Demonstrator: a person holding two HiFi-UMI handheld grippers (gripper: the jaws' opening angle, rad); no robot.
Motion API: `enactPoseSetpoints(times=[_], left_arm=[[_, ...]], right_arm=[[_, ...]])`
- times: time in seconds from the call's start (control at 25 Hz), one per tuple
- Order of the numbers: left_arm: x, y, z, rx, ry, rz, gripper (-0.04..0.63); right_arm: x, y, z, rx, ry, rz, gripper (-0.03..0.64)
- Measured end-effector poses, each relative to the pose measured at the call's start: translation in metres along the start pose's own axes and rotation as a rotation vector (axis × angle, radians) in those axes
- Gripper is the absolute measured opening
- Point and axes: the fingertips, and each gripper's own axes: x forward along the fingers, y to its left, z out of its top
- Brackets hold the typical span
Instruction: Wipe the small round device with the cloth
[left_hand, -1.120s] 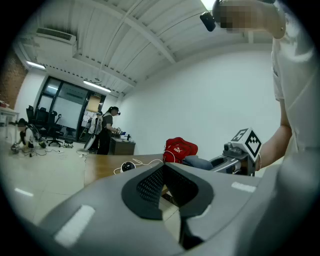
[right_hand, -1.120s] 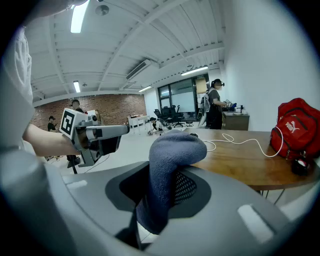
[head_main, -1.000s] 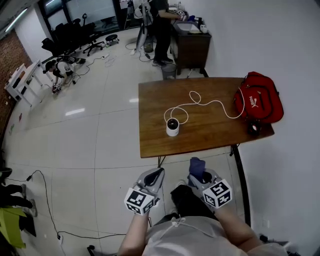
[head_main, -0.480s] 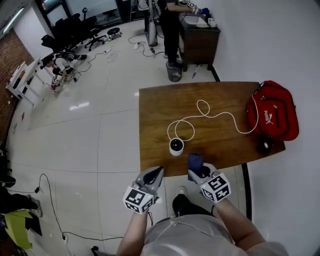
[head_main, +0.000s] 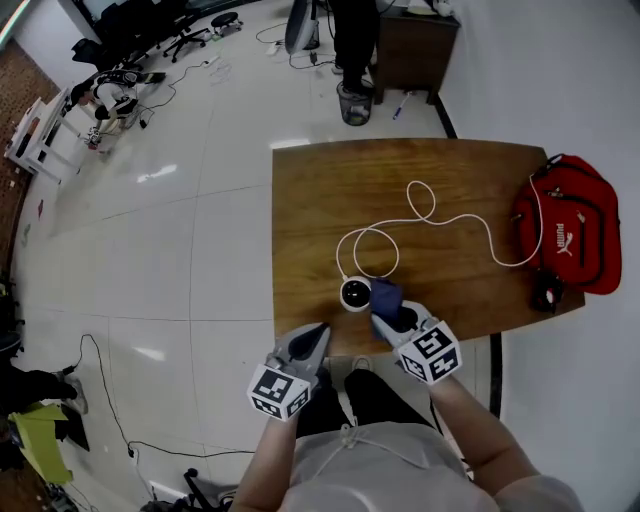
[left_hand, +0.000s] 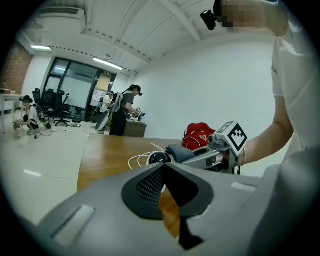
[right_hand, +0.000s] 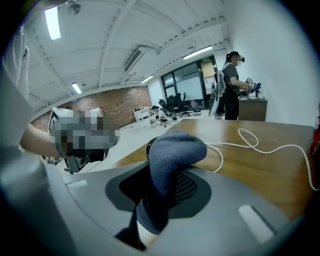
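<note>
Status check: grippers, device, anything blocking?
Right gripper shut on cloth, beside device. Left gripper shut, empty. Cable trails behind device; nothing blocking.

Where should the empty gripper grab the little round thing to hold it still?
Probably its white sides, below the dark top, coming from the near left. The small round device stands upright, so jaws can pinch across it; the cloth crowds its right and the cable leaves its far side.

We see a glossy pale floor (head_main: 150, 260), a white wall (head_main: 570, 90) at right, a dark cabinet (head_main: 415, 55) far, and office chairs (head_main: 150, 25) far left.
</note>
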Motion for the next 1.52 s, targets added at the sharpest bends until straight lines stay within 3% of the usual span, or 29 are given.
enactPoseSetpoints(times=[0.28, 0.64, 0.84, 0.96, 1.12, 1.32, 1.52], left_arm=[[0.007, 0.024, -0.007, -0.045, 0.029, -0.017, 0.006], [0.033, 0.034, -0.021, -0.064, 0.085, -0.101, 0.006], [0.044, 0.036, -0.023, -0.077, 0.092, -0.128, 0.006], [0.047, 0.034, -0.019, -0.076, 0.091, -0.135, 0.006], [0.051, 0.036, -0.005, -0.053, 0.073, -0.133, 0.006], [0.056, 0.041, -0.008, -0.047, 0.1, -0.117, 0.006], [0.064, 0.039, -0.021, -0.076, 0.145, -0.116, 0.005]], right_arm=[[0.021, -0.007, -0.016, 0.19, 0.012, 0.019, 0.108], [0.038, -0.02, -0.046, 0.342, 0.07, -0.026, 0.109], [0.045, -0.022, -0.051, 0.432, 0.161, 0.014, 0.109], [0.035, -0.031, -0.041, 0.366, 0.164, -0.021, 0.109], [0.018, -0.048, 0.008, 0.204, 0.067, -0.071, 0.109], [0.015, -0.042, 0.075, 0.115, -0.085, -0.006, 0.109], [0.036, -0.043, 0.078, 0.083, -0.038, 0.022, 0.109]])
